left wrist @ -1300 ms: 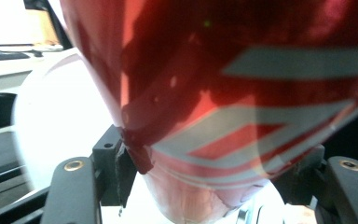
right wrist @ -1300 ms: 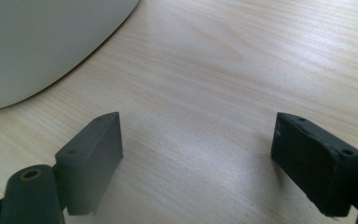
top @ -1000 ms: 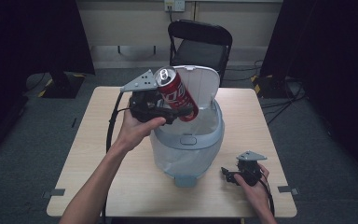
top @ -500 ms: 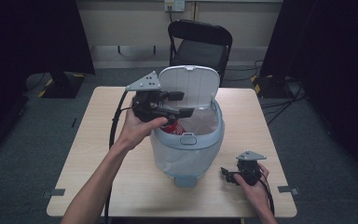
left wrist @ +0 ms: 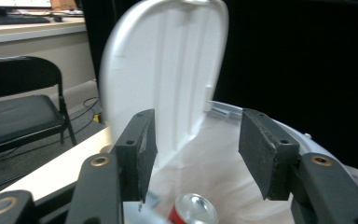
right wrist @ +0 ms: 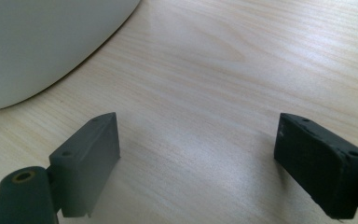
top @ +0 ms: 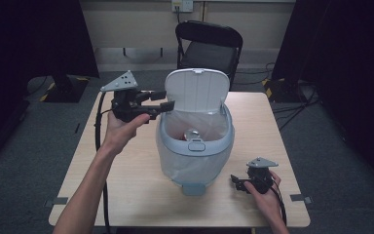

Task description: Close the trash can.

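A pale blue-grey bin [top: 191,165] with a plastic liner stands mid-table, its white lid [top: 195,91] raised. A red drink can [top: 191,134] lies inside it; the can's silver top [left wrist: 196,209] is visible below the left jaws. My left gripper [top: 168,99] hangs in the air just left of the bin's rim, pointing toward the lid [left wrist: 168,70]. Its jaws have just been closing, stand apart, and have nothing between them [left wrist: 193,140]. My right gripper [top: 235,183] rests low on the table to the bin's right, open and empty [right wrist: 196,158].
The wooden table [top: 126,165] carries the bin. The bin's wall [right wrist: 37,42] curves close by in the right gripper view. A black folding chair [top: 209,46] stands behind the table's far edge. Dark curtains flank the room.
A second ago my left gripper held the red can over the bin. The can has dropped into the bin, and the gripper has pulled back to the left, empty. The right hand stayed put.
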`<control>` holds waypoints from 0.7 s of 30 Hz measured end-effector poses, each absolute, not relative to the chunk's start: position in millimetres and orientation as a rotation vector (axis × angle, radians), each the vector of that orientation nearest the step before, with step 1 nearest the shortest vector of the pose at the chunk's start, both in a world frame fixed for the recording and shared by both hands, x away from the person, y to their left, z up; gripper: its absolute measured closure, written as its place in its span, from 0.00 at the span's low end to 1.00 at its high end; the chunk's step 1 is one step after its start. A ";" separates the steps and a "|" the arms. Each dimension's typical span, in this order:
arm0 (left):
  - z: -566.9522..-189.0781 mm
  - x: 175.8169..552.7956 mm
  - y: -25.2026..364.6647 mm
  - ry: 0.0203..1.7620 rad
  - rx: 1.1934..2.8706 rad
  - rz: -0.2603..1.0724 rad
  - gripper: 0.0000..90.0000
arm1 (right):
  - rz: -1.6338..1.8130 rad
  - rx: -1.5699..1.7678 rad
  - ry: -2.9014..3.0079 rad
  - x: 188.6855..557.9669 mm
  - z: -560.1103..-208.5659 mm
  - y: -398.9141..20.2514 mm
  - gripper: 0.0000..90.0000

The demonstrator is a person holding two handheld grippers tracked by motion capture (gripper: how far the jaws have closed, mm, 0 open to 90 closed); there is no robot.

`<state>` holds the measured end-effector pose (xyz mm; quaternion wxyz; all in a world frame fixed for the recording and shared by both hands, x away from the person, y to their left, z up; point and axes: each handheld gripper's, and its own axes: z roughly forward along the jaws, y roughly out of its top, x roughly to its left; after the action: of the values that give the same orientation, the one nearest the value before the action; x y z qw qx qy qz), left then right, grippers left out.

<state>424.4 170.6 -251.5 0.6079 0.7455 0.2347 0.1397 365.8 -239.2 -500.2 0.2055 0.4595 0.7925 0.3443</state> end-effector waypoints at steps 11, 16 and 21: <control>-253.5 456.2 191.7 0.664 1.657 0.343 0.60 | 0.960 1.281 2.209 365.9 -500.2 -239.2 0.14; -247.7 464.6 186.0 0.675 1.649 0.374 0.59 | 0.960 1.281 2.209 365.9 -500.2 -239.2 0.14; -243.5 480.9 183.2 0.699 1.643 0.366 0.59 | 0.960 1.280 2.209 365.9 -500.2 -239.2 0.14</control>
<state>480.9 183.2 -243.5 0.6127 0.7124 0.3032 0.1589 365.9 -239.2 -500.2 0.2055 0.4594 0.7926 0.3443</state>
